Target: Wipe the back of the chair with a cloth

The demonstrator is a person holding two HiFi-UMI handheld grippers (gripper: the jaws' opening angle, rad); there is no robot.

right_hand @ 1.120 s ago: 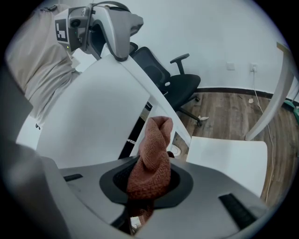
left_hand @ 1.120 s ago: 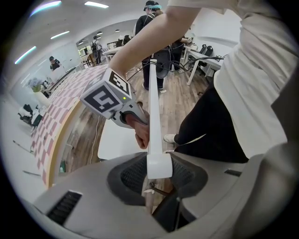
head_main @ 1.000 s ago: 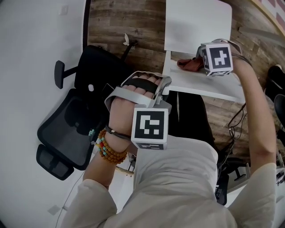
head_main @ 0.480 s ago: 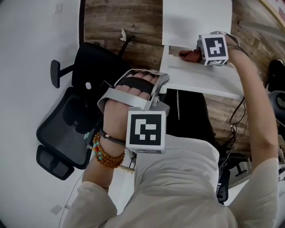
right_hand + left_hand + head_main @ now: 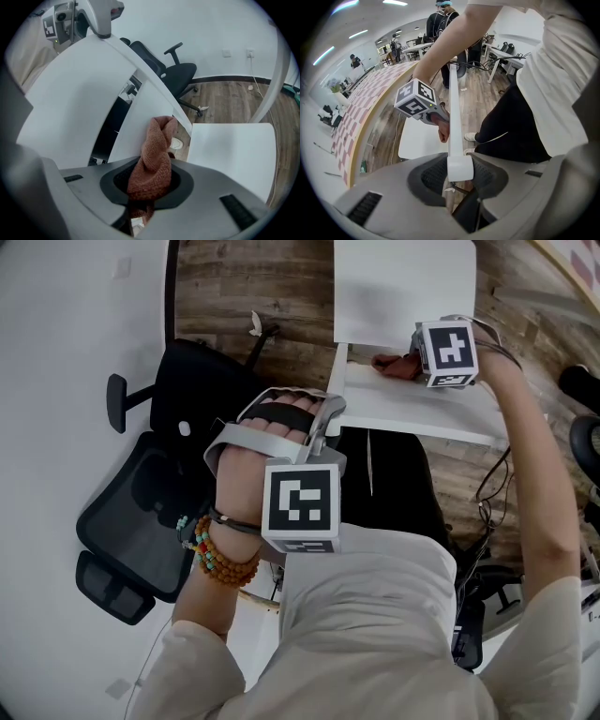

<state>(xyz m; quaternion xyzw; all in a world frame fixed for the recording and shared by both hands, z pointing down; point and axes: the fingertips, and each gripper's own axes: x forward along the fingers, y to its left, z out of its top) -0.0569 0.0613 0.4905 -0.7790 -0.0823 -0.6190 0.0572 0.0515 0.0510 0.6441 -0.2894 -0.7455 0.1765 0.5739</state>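
The white chair shows its back [image 5: 412, 413] edge-on and its seat [image 5: 403, 287] beyond. My right gripper [image 5: 410, 364] is shut on a reddish-brown cloth [image 5: 394, 365], bunched against the upper part of the back. In the right gripper view the cloth [image 5: 154, 154] hangs from the jaws against the white back panel [image 5: 93, 108]. My left gripper [image 5: 319, 427] holds the near end of the back's top edge. In the left gripper view that white edge [image 5: 459, 166] sits between the jaws and runs away towards the right gripper [image 5: 433, 117].
A black office chair [image 5: 159, 512] stands at the left by the white wall, seen also in the right gripper view [image 5: 178, 70]. The floor is wood planks [image 5: 253, 287]. Cables [image 5: 487, 502] lie at the right. Desks and people fill the room behind [image 5: 440, 23].
The right gripper with the cloth has shifted a little along the chair back. The left gripper has kept its place on the back's edge.
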